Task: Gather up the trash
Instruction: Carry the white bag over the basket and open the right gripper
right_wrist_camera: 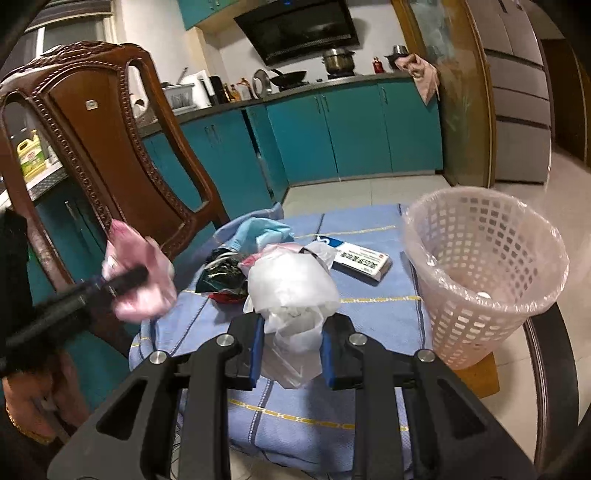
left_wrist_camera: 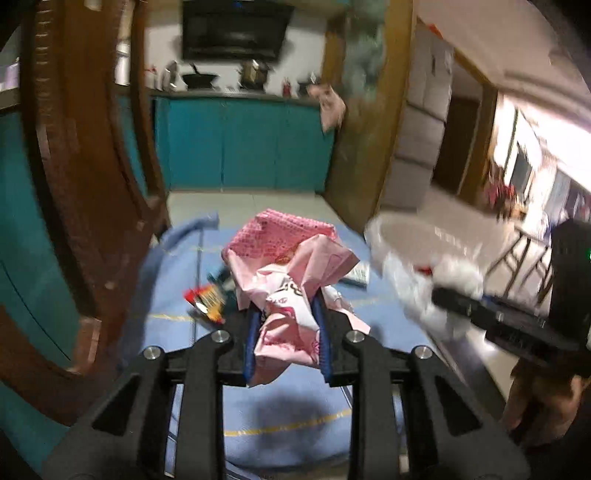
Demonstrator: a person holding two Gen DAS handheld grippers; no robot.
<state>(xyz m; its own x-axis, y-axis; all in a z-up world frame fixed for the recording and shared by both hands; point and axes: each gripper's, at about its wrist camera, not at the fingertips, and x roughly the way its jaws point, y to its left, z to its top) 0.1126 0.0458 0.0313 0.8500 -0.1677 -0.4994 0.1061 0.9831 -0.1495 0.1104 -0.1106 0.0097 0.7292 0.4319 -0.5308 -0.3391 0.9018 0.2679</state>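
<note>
- Surface: a small table draped in a blue cloth (right_wrist_camera: 295,417) with thin yellow and dark lines is standing in a kitchen; the cloth is hanging over the near and left edges.
- Room: teal cabinets (right_wrist_camera: 354,133) are running along the far wall under a dark counter, with a black range hood (right_wrist_camera: 299,29) above, a wok (right_wrist_camera: 290,77) and a steel pot (right_wrist_camera: 338,59) beside it. A carved brown wooden chair (right_wrist_camera: 96,140) is standing at the table's left. A pale tiled floor is showing beyond the table.
- Bin: a white lattice wastebasket (right_wrist_camera: 476,295) lined with clear film is sitting to the right of the table, on a low wooden stand.
- Loose litter on the cloth: a white and blue carton (right_wrist_camera: 364,262) is lying toward the far right; a dark wrapper with red (right_wrist_camera: 221,284) is lying near the middle; a light blue rag (right_wrist_camera: 258,232) is bunched at the far edge.
- Left gripper (left_wrist_camera: 286,332): clenched on a crumpled pink wrapper (left_wrist_camera: 291,295) with printed markings, its paper bulging above and hanging below the blue pads, raised over the cloth; blurred in the right wrist view.
- Right gripper (right_wrist_camera: 291,347): clamped on a scrunched translucent white plastic bag (right_wrist_camera: 291,288), puffing out above the jaws, held over the near middle of the cloth, left of the bin.
</note>
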